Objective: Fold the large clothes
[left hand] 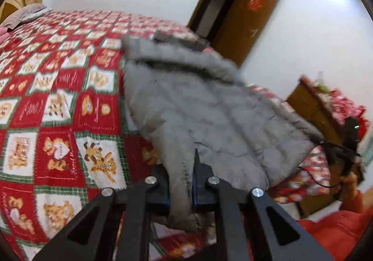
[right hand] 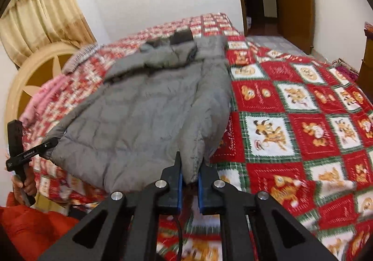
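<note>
Now, step: we have the grey padded jacket (right hand: pixel 149 107) pinched at both hem corners, ready, we judge, to begin the first fold.
Left gripper (left hand: pixel 181 181): clamped tight on the hem.
Right gripper (right hand: pixel 190 174): clamped tight on the hem's other corner.
Jacket: spread flat on the red quilt (right hand: pixel 291 121), collar at the far end.
Next: we judge both corners must rise together toward the collar.

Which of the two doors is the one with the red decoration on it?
The open brown door leaf, swung out from the dark doorway behind the bed, carries the red decoration. No second door shows; only that doorway beside it.
</note>
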{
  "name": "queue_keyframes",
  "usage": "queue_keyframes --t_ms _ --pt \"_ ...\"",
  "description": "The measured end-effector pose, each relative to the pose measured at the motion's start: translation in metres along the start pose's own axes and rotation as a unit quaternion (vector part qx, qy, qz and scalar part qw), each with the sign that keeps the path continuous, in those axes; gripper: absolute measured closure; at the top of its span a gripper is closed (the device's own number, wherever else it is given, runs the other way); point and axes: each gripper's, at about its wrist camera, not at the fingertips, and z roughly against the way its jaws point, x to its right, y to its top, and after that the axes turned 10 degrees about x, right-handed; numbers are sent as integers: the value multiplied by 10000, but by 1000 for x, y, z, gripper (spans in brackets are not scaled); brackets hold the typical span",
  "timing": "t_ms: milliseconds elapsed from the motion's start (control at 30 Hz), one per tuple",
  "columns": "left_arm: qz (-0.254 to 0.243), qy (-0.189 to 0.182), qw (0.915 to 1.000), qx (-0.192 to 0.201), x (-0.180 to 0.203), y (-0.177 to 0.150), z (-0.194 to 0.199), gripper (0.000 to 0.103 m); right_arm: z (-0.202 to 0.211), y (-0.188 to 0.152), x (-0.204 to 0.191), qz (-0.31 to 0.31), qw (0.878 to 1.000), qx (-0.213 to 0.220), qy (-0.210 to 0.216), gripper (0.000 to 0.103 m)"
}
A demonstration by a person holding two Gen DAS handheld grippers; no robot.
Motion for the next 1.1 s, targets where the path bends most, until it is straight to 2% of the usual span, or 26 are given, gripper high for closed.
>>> queue_keyframes --t_ms 100,233,300,400,467,533,700,800,900,1000,1100 --pt "154 -279 9992 235 5 21 34 91 48 9 -3 -188 9991 306 239 95" --pt "352 -359 9967 643 12 65 65 90 91 37 -13 -207 9954 825 432 95" --pt "502 -281 9952 789 11 93 69 90 97 61 -14 -261 9930 1016 534 95" --pt "536 35 9943 921 6 134 50 88 80 108 -17 -190 9903 1260 550 95" --pt "546 276 9938 929 -1 155 23 87 54 138 -15 -256 9899 1281 554 95" --pt "605 538 9931 844 -12 172 -11 87 9 170 -14 -303 9908 1257 410 95" --pt "1177 1120 9866 165 -68 190 -117 86 -126 220 -1 -558 9953 770 -189 95" --pt "1365 1462 9795 -242 -98 186 -167 86 -203 225 15 -764 9951 356 -523 95" --pt "1478 1636 9741 -498 -114 180 -195 86 -261 215 28 -846 9938 31 -725 95" --pt "1481 1682 9727 -599 -124 174 -210 86 -295 199 34 -787 9935 -130 -817 95" --pt "1354 1589 9768 -484 -119 174 -208 86 -302 190 37 -737 9938 -86 -824 95"
